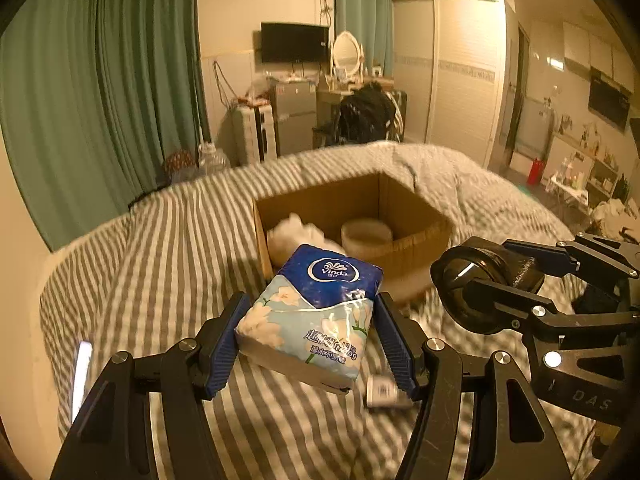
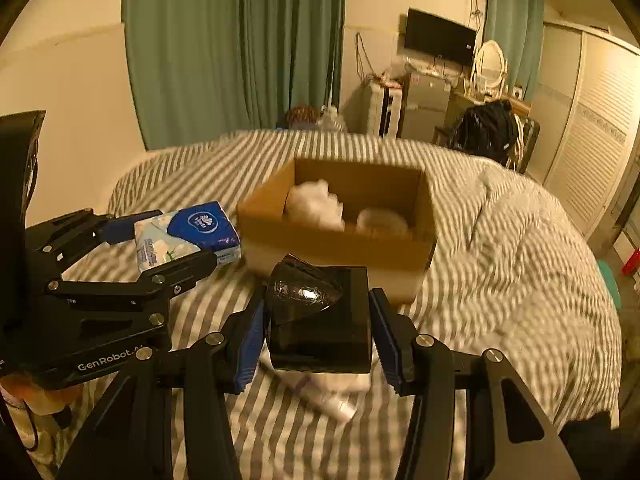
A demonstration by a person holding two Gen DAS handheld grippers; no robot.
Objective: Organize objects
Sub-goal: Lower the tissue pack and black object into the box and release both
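My left gripper [image 1: 310,336] is shut on a blue Vinda tissue pack [image 1: 316,308] and holds it above the striped bed, just short of an open cardboard box [image 1: 404,248]. The pack also shows in the right wrist view [image 2: 188,236]. My right gripper [image 2: 318,332] is shut on a glossy black box-shaped object [image 2: 320,320], also raised near the box [image 2: 332,244]; it shows in the left wrist view [image 1: 480,280]. The box holds a white crumpled wad [image 2: 316,204] and a white round container [image 2: 382,220].
A small white tube [image 1: 382,394] lies on the striped bedding [image 1: 160,248] under the left gripper. White items [image 2: 332,396] lie under the right gripper. A phone [image 1: 80,376] rests at the bed's left edge. Curtains, fridge and wardrobe stand beyond the bed.
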